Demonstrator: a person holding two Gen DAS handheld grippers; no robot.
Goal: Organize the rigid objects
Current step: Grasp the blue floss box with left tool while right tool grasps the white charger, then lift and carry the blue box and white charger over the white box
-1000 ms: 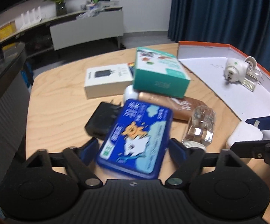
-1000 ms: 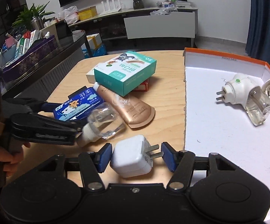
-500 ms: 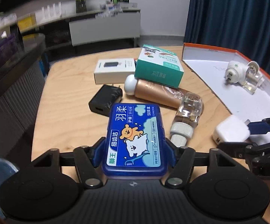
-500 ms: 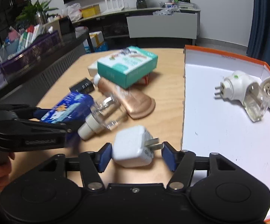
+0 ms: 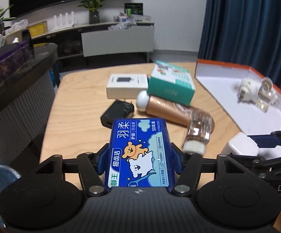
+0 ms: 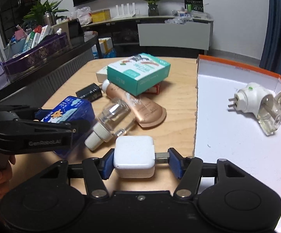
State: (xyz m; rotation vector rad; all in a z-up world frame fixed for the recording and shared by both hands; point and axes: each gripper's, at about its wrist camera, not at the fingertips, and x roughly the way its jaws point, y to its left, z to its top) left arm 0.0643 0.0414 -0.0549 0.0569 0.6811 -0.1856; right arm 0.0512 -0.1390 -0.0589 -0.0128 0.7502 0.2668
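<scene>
1. My left tongs (image 5: pixel 139 160) have just been closing, and both pads now press the long sides of the blue floss-pick box (image 5: pixel 140 153). I judge it light, stiff and smooth-skinned, so it could slide if I tip it. Gripping across the narrow width, near the end closest to me, looks right.
2. My right tongs (image 6: pixel 140 160) have also just been closing. One pad sits against the white charger (image 6: pixel 134 156) body, the other against its metal prongs. I judge it a hard, dense little block with slick plastic. Squeezing on the prongs feels less sure than flat face to flat face.
3. The blue box is a rounded rectangular case with a cartoon bear and a white cloud-like animal printed on the lid. In the right wrist view it sits low at the near-left part of the table (image 5: pixel 78 104); I cannot tell whether it is off the wood.
4. The charger is a white rounded cube, just beside the near edge of the orange-rimmed tray (image 6: pixel 237 69).
5. The tray's white floor already holds two white plug-in devices (image 6: pixel 254 99), which I take as the place for my pieces.
6. The clear bottle (image 6: pixel 114 119) lies on its side between my two tongs, close to both; I judge it rolls easily if nudged.
</scene>
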